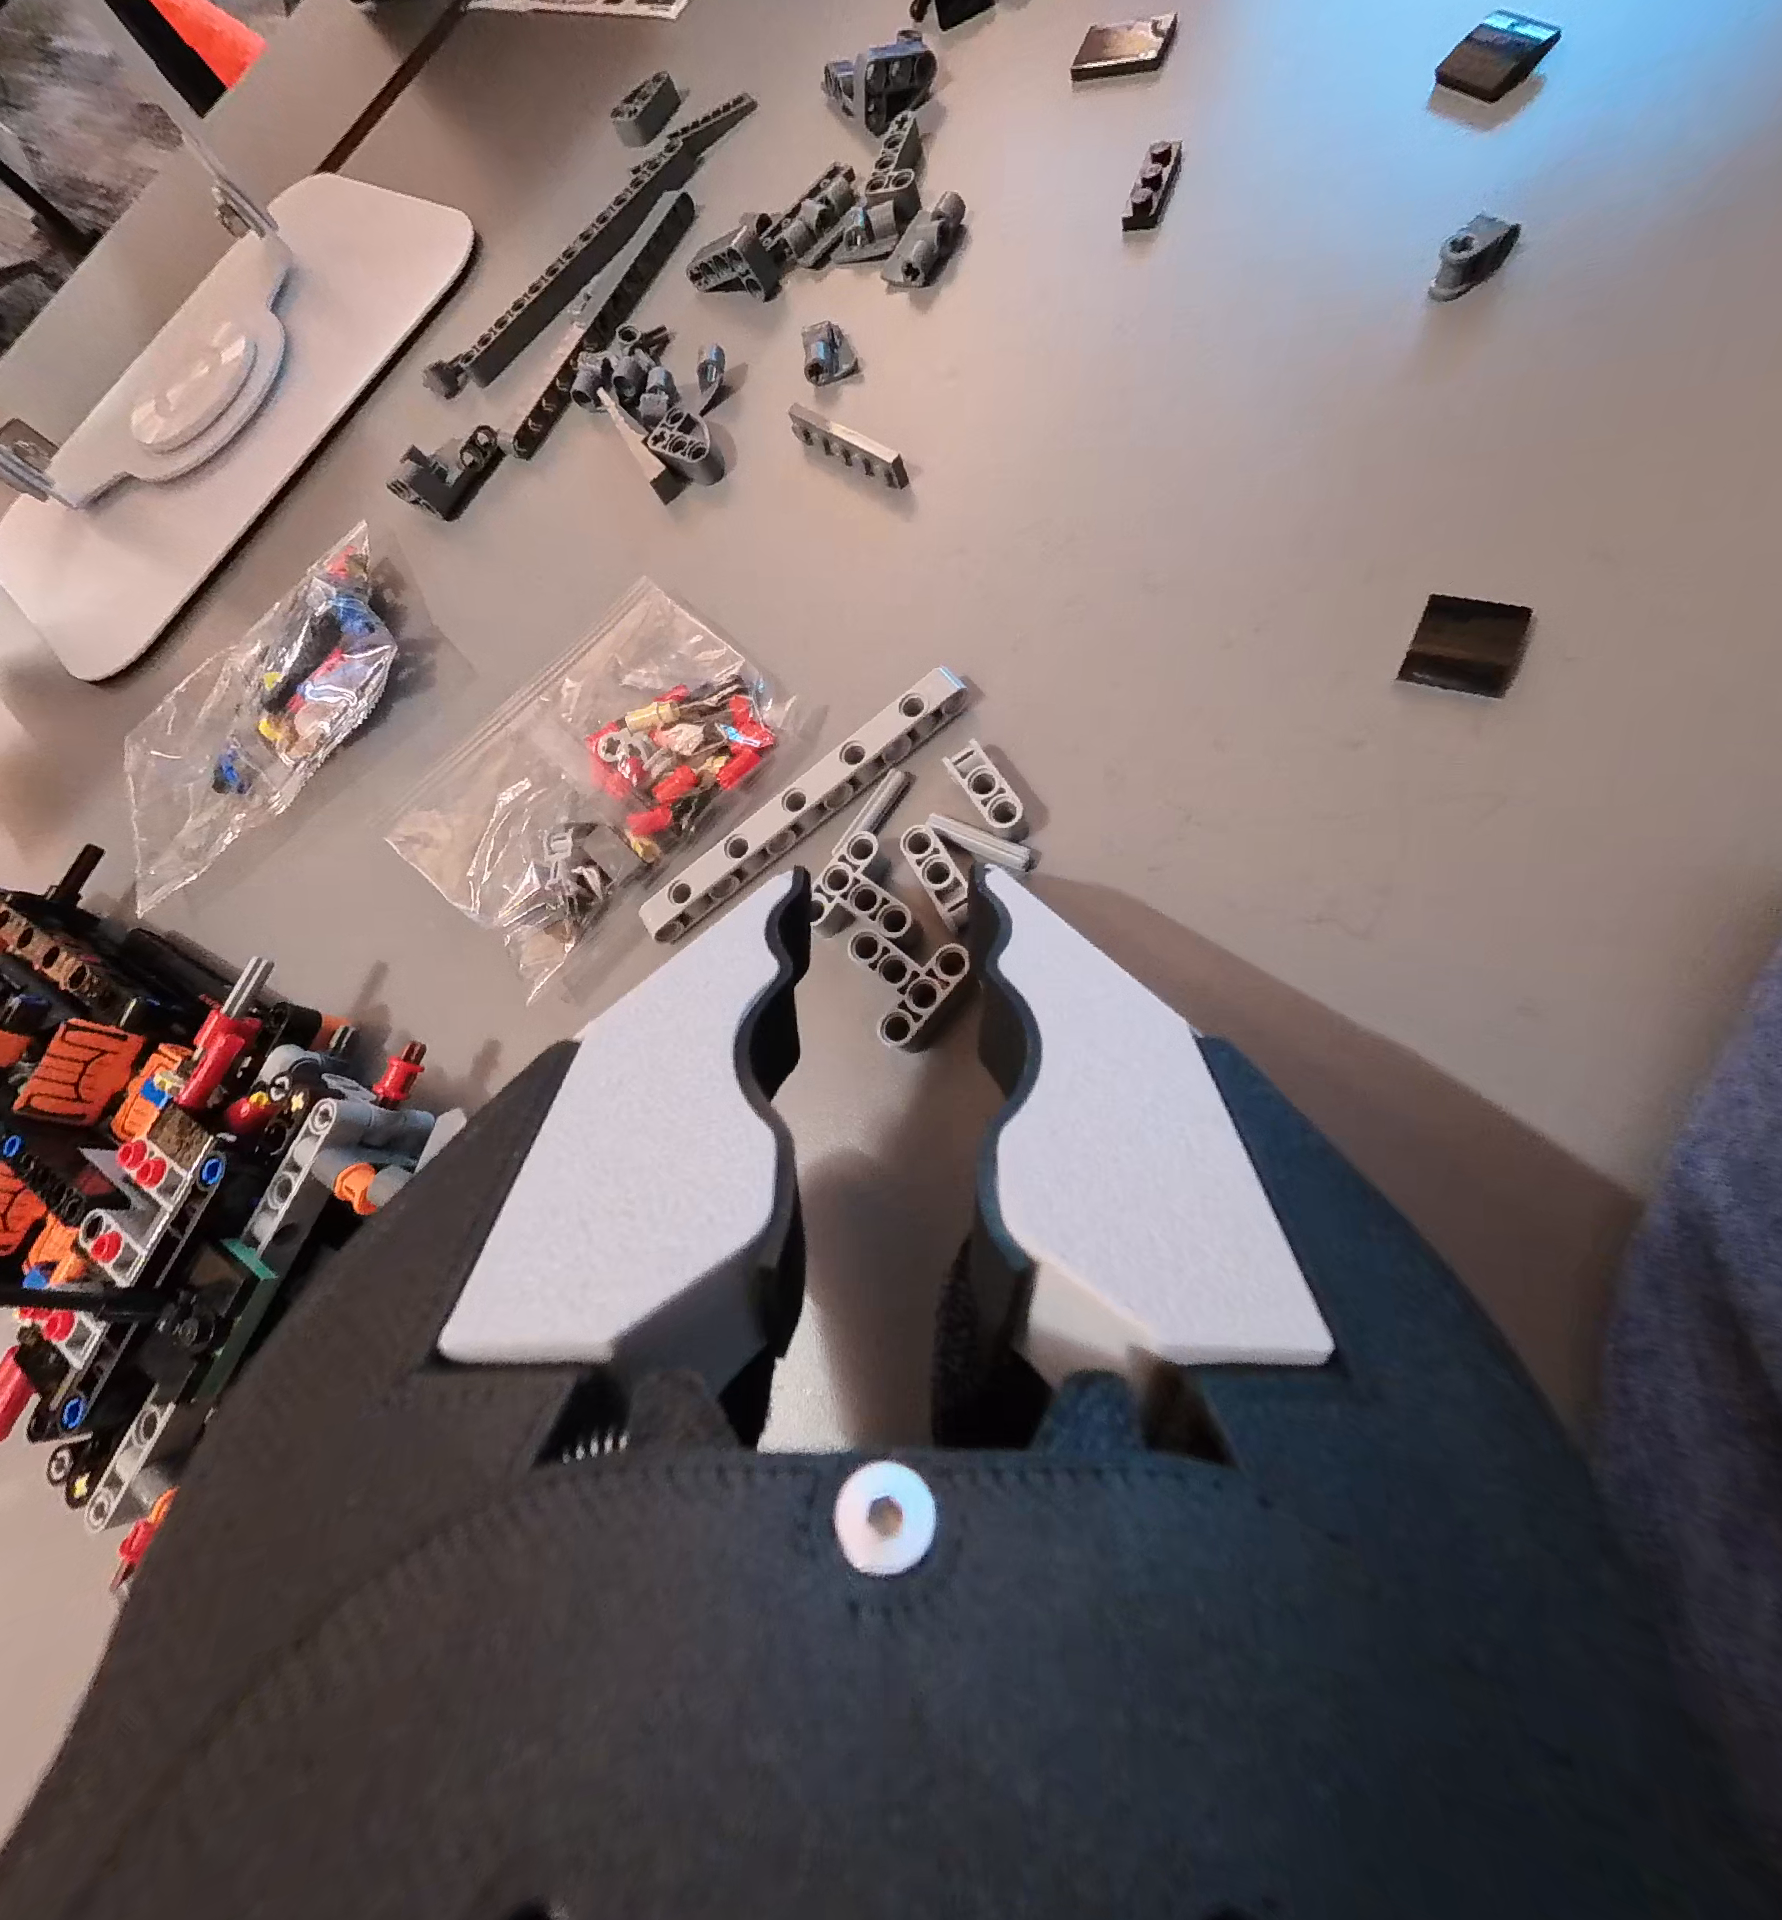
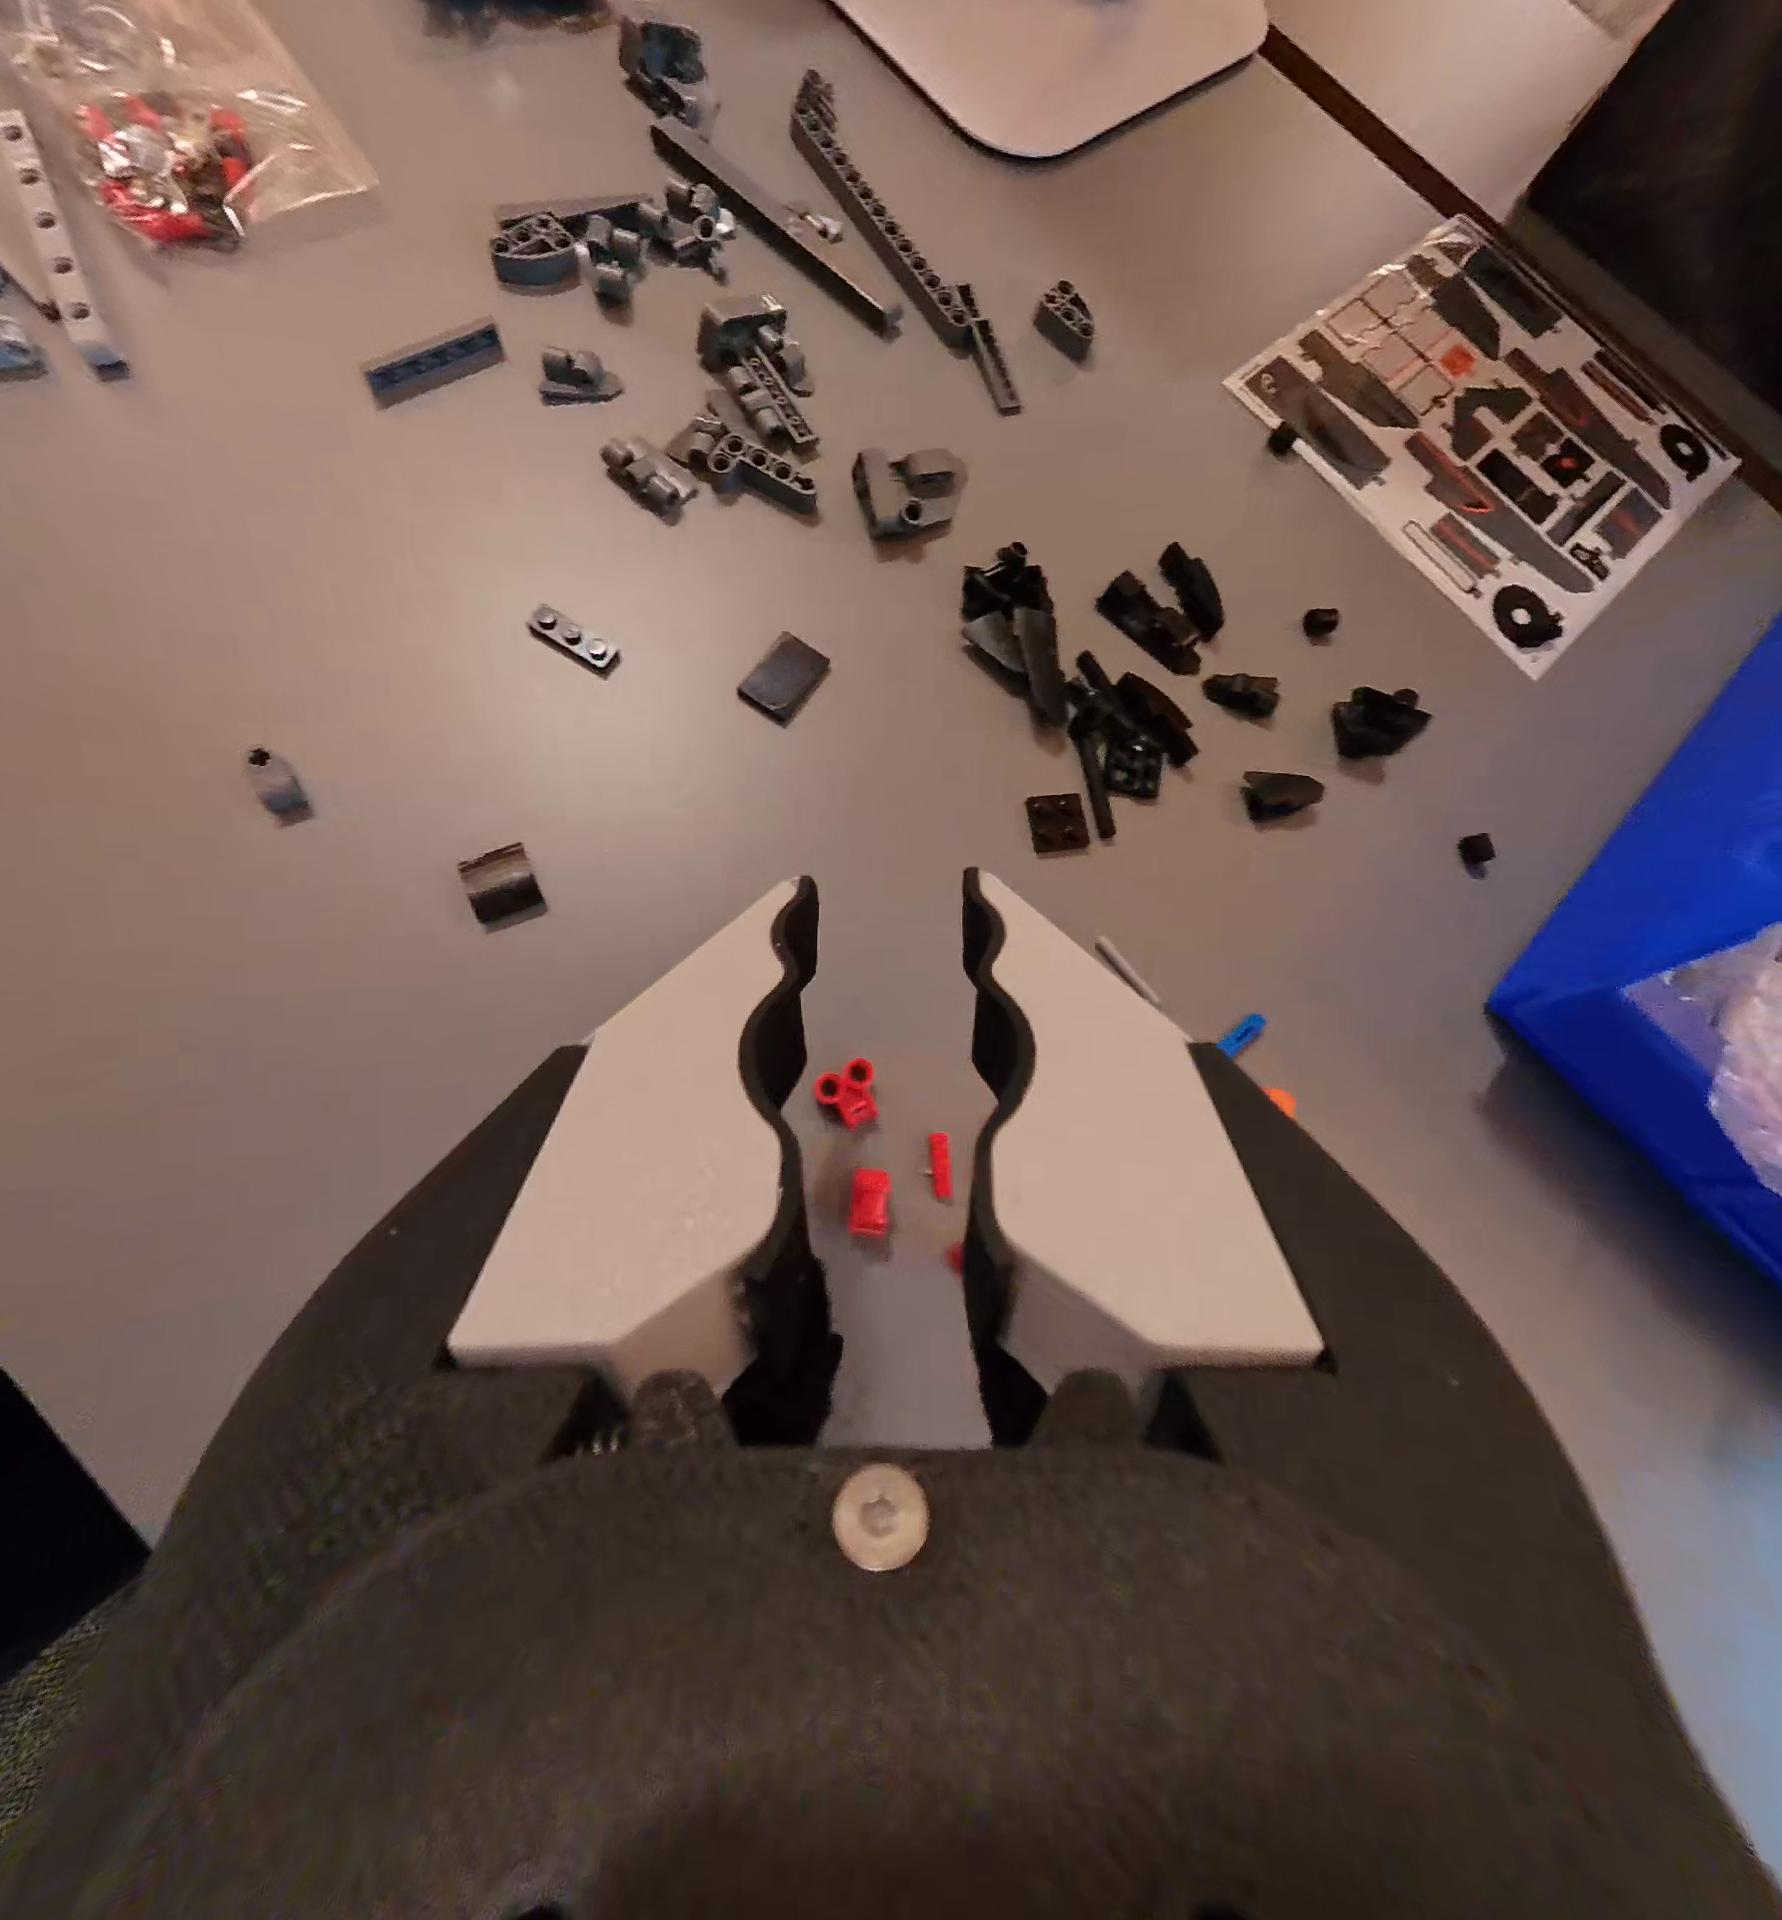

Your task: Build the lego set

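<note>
Left tongs [image 1: 887, 883]: released, empty, poised over light-grey beams [image 1: 892, 940], probably choosing one; right tongs [image 2: 889, 883]: released above loose red pins [image 2: 869, 1200].

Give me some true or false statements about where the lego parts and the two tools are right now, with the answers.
1. The left tool is clamped on a long grey beam. False: it is open, and the long grey beam lies on the table beside it.
2. Small red pieces lie on the table below the open right tool. True.
3. The sticker sheet sits inside the blue bin. False: it lies flat on the table, beyond the blue bin.
4. A partly built orange and black model sits left of the left tool. True.
</note>
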`<state>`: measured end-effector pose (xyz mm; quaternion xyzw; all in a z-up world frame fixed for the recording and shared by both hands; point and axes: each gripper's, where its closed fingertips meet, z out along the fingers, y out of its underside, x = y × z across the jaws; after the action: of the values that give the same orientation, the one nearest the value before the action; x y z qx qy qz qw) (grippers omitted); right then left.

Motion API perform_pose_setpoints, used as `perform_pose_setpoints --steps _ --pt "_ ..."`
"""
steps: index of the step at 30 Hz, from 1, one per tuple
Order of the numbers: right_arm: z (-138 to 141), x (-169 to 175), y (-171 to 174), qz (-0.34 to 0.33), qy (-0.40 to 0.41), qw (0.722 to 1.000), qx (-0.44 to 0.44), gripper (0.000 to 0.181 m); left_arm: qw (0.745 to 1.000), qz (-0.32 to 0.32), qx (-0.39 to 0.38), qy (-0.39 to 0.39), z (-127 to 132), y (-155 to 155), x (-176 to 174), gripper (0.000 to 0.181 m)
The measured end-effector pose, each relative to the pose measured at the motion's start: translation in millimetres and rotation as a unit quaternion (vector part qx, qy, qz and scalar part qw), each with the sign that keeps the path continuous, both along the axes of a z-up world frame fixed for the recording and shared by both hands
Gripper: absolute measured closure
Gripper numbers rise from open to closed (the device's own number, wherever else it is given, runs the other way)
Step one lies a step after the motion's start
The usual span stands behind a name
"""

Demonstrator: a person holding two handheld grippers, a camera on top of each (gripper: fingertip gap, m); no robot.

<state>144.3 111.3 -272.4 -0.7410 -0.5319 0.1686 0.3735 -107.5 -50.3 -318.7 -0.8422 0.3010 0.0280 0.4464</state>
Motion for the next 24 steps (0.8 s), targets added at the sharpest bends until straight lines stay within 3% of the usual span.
perform_pose_setpoints --steps 24 --pt "-11.9 9.6 17.5 -0.011 -0.032 0.999 0.017 0.159 1.0 0.005 -0.002 0.004 -0.9 1.8 -2.5 0.154"
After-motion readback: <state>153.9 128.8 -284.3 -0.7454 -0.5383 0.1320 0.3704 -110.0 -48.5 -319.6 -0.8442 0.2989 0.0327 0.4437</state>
